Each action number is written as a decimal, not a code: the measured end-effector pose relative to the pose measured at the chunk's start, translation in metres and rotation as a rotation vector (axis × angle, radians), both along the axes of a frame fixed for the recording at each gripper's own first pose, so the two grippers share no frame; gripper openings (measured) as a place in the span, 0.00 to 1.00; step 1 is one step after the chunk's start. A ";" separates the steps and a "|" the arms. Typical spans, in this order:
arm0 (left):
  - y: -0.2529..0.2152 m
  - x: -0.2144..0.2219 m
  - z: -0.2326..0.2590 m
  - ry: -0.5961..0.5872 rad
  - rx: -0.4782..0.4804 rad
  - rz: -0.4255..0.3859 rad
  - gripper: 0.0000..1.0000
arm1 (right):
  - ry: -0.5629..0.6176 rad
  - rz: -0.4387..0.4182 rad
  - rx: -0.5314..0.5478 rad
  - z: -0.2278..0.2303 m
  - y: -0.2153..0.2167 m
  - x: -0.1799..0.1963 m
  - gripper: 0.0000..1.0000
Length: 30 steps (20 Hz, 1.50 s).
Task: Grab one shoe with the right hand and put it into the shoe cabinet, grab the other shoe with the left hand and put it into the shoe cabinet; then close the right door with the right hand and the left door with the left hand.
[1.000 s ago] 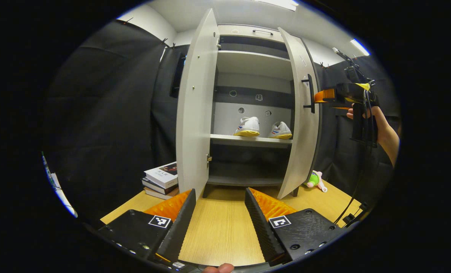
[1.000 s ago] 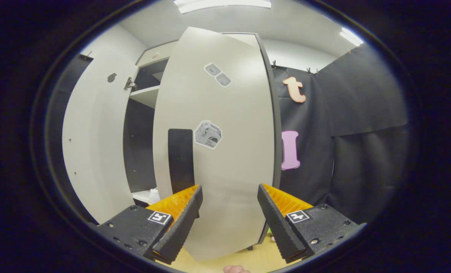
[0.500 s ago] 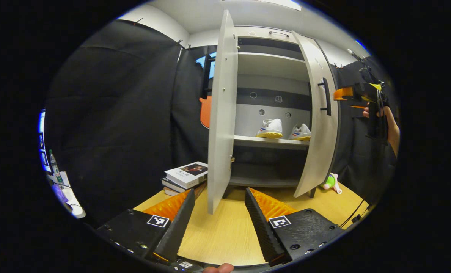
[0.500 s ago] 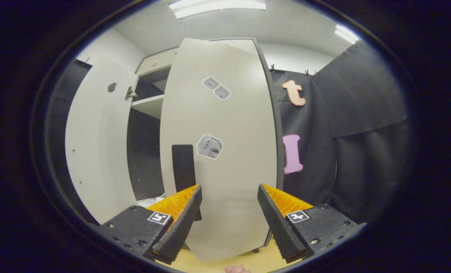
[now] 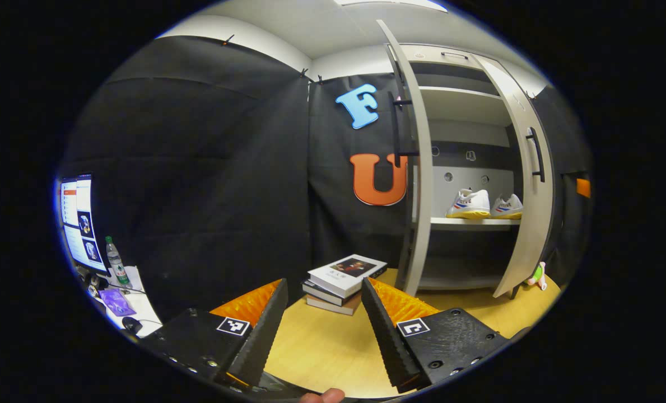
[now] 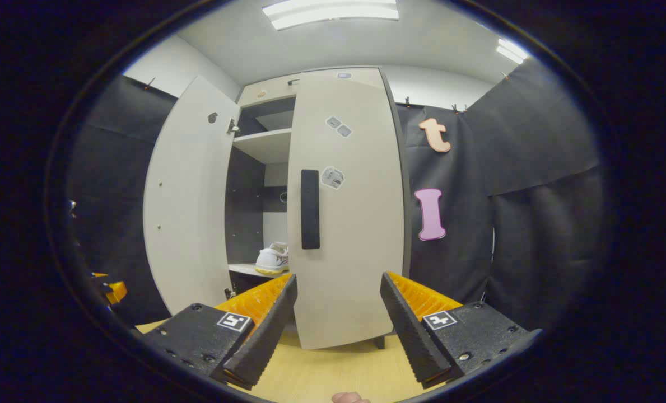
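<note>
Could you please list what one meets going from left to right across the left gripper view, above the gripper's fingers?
Monitor → water bottle → stack of books → left door → two shoes → right door → plush toy.

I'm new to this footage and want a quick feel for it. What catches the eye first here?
The tall cabinet at the back of the table, both doors ajar, with two white shoes side by side on its middle shelf. In the right gripper view the right door with its dark handle faces the open right gripper. A stack of books lies left of the cabinet, ahead of the open left gripper.
</note>
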State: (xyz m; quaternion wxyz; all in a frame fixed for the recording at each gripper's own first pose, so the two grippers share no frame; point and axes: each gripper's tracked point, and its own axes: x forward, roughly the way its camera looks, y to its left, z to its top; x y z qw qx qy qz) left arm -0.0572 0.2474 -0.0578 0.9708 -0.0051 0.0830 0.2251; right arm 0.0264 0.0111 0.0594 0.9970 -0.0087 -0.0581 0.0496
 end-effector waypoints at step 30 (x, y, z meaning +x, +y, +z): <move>0.021 0.177 0.129 -0.146 -0.147 -0.228 0.85 | 0.240 -0.094 0.165 -0.111 -0.037 -0.029 0.97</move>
